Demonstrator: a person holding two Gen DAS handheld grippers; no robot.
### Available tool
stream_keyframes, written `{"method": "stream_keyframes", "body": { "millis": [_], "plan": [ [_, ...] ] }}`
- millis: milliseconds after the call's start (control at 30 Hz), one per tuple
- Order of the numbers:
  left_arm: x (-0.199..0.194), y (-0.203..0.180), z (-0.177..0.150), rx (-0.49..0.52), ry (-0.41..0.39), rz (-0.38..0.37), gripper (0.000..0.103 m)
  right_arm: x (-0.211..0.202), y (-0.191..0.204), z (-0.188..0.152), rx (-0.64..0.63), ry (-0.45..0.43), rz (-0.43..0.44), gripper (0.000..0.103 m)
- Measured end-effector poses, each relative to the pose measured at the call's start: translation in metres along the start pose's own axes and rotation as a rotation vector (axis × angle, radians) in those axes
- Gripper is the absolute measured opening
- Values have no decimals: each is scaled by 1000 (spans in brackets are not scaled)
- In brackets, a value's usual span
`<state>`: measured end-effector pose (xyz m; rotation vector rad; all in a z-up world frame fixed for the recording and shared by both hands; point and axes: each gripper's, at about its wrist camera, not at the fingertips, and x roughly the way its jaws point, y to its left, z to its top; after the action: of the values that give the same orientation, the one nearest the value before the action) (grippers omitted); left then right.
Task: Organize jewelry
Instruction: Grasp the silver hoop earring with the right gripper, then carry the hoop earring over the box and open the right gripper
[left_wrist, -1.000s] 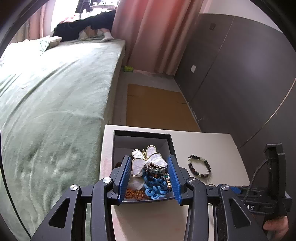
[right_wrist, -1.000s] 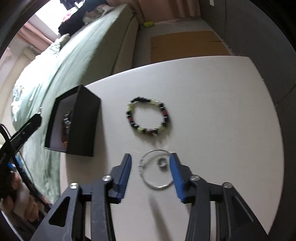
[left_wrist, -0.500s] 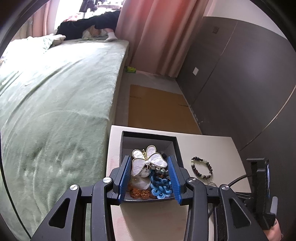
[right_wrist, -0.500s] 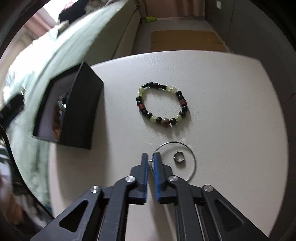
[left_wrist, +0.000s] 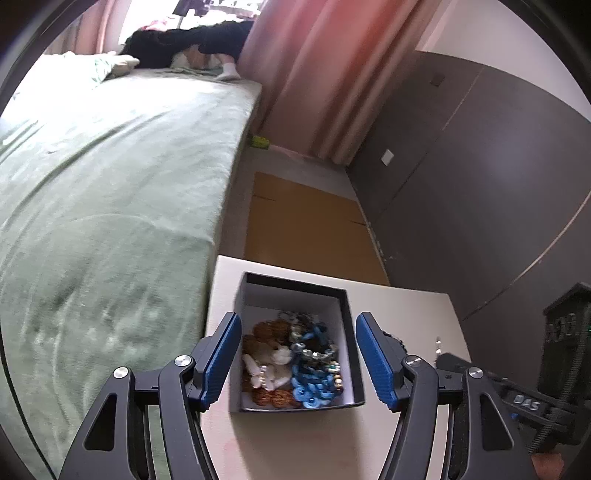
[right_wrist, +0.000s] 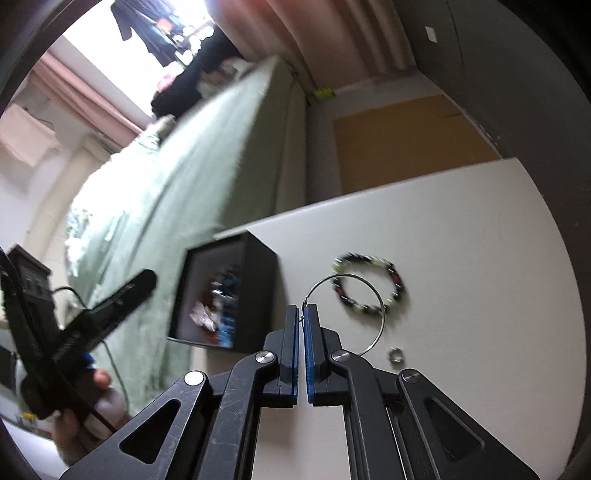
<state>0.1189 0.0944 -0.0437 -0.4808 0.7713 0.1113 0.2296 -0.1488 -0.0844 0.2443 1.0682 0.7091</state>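
A black open box (left_wrist: 351, 332) on the white table (left_wrist: 295, 443) holds blue, brown and white jewelry (left_wrist: 291, 365), including a white flower brooch. My left gripper (left_wrist: 297, 360) is open and empty above the box. My right gripper (right_wrist: 303, 314) is shut on a thin silver hoop (right_wrist: 373, 295) and holds it above the table. A beaded bracelet (right_wrist: 369, 282) and a small silver ring (right_wrist: 396, 356) lie on the table (right_wrist: 480, 258). The box also shows in the right wrist view (right_wrist: 258, 291), left of the right gripper.
A green bed (left_wrist: 103, 192) runs along the table's left side. A brown cardboard sheet (left_wrist: 306, 229) lies on the floor beyond the table. A dark grey wall (left_wrist: 480, 166) stands on the right. The left hand and its gripper (right_wrist: 99, 317) show in the right wrist view.
My left gripper opened and dropped the white flower brooch into the box. My right gripper shut on the silver hoop and lifted it off the table.
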Motion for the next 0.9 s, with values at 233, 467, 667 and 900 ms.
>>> {"method": "stream_keyframes", "body": {
  "millis": [233,467,667,900],
  "plan": [
    [-4,9,2,-10,-8,38,66,0,36,5,-47,-76,111,4],
    [-8,21,4,-10,-19,83,66,9,56,5,-57,-107,188,4],
    [-20,44,8,-55,-40,115,69,19,67,6,-72,-105,206,4],
    [-33,64,10,-91,-66,136,76,38,81,9,-79,-102,220,5]
  ]
}}
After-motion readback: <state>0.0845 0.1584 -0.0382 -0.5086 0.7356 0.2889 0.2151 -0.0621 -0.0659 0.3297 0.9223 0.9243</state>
